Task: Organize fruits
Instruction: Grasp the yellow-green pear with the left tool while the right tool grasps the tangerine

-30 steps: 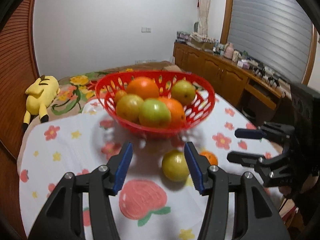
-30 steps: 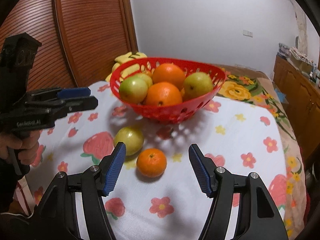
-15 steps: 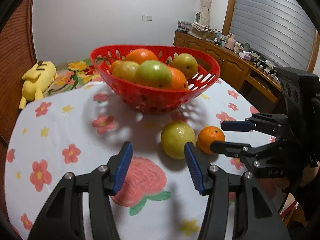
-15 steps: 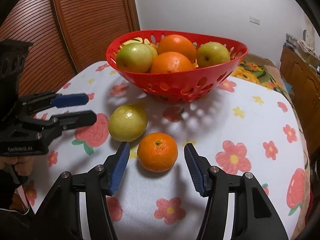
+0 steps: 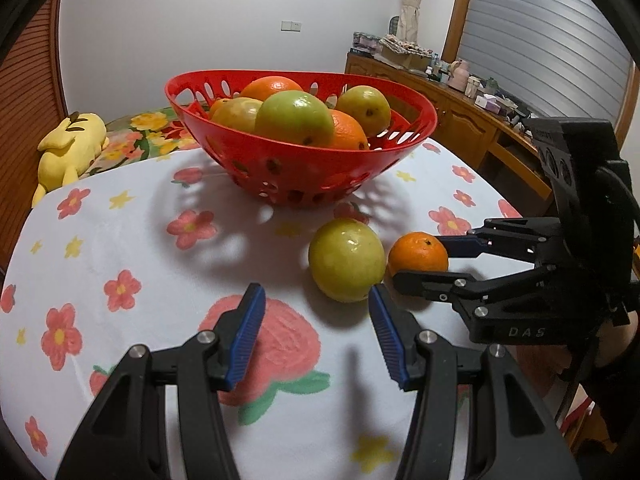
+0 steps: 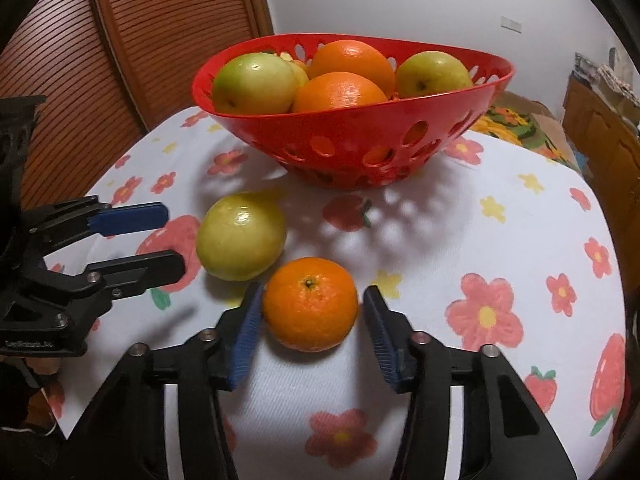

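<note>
R tool wide open, pads either side of orange on bench, nothing held. L tool open, short of apple. Centre orange betw pads, close gently, lift clear, then to basket.

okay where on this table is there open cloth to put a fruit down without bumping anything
Open cloth lies right of the small orange and red basket, out toward the table's far right edge. More lies left of the basket, toward the yellow plush. It is crowded in front of the basket, where the green fruit, the orange and both tongs, left and right, sit.
</note>
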{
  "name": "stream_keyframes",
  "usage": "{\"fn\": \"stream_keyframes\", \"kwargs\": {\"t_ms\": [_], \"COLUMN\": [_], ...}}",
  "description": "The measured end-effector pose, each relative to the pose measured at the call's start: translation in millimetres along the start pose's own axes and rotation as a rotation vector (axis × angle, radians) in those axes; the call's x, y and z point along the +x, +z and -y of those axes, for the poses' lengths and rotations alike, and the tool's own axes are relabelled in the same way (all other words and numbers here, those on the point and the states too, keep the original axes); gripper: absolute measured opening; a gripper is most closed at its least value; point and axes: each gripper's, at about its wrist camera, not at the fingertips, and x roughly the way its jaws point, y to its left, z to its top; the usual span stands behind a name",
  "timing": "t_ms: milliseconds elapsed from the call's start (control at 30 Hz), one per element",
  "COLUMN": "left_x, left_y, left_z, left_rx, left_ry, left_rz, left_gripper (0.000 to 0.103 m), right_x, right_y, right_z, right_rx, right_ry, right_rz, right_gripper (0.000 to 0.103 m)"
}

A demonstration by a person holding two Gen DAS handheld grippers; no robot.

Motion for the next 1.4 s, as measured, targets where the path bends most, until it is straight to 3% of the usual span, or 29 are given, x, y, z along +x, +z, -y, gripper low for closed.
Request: {"fn": "stream_keyframes", "kwargs": {"t_ms": [233, 967, 1400], "left_x": [6, 41, 45], "left_y": [7, 24, 26], "left_z": [6, 16, 21], "left_rx": [0.01, 0.016, 0.052], "left_ry": [-0.007, -0.034, -0.023], "left_rz": [-0.009, -0.074, -0.054], "left_gripper": [0.054, 0.054, 0.053], "right_x": [-9, -30, -34], "right_y": [-5, -32, -35], "right_z": [-7, 14, 18], "right_rx": [-0.038, 0.016, 0.025], "right_ry": [-0.062, -0.085, -0.088], "right_rz": [0.02, 0.044, 0.051], "right_gripper": [0.046, 0.046, 0.046]}}
